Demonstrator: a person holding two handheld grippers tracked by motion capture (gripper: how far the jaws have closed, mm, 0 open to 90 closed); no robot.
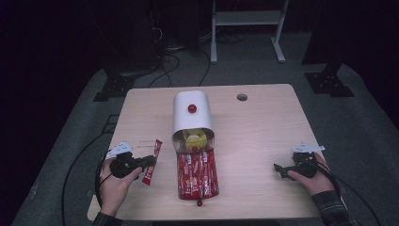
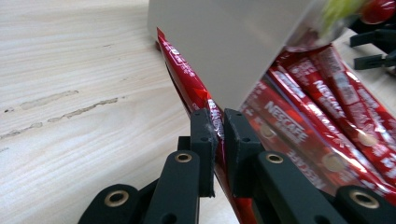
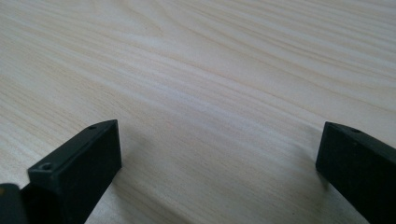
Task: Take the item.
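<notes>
Slim red foil coffee stick [image 1: 152, 162] is pinched in left gripper [image 2: 219, 140]; right gripper [image 3: 219, 154] jaws gape wide; next, likely carry it to the white drawer box [image 1: 190, 113]

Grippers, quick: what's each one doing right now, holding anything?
Left gripper: closed on a red coffee stick packet.
Right gripper: open, holding nothing, over the bare wooden table.
</notes>
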